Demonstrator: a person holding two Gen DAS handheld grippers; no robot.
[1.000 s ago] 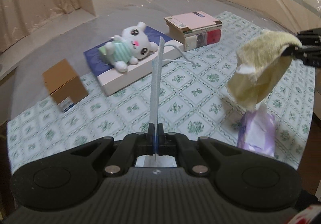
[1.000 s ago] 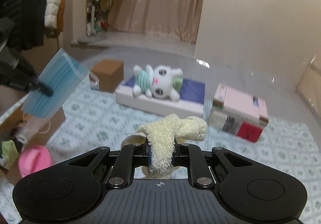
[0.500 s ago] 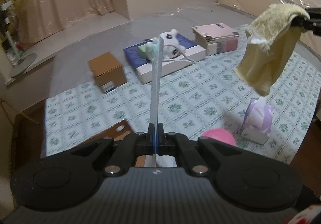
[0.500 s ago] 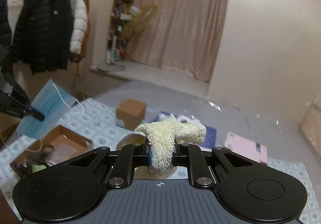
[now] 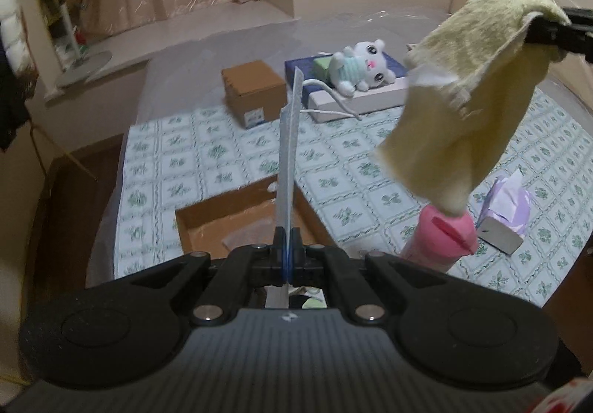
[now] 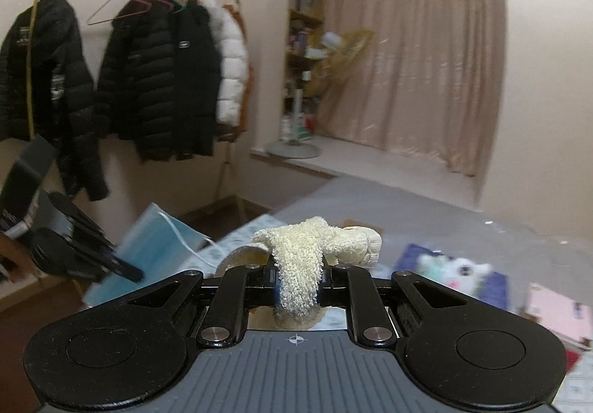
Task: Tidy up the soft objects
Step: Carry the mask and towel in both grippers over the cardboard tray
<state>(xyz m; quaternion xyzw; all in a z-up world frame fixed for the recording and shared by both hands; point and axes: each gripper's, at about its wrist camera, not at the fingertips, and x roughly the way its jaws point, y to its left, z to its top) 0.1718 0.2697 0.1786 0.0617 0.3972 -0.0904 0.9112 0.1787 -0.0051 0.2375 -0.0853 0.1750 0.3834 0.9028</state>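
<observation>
- My left tongs are pinched tight on the blue face mask. It stands up thin, right over the open box near me.
- My right tongs are squeezed on the yellow towel. It hangs in the air, far right of the box.
- I think nothing I hold is put away yet. Both soft things need to go down into the box.
- The plush bunny, the pink thing and the purple tissue pack lie out on the surface. They look left to do.
- There is open room above the box. Its walls are low.
- The pink thing sits just beside the box's right side, under the towel. I should not bump it.
</observation>
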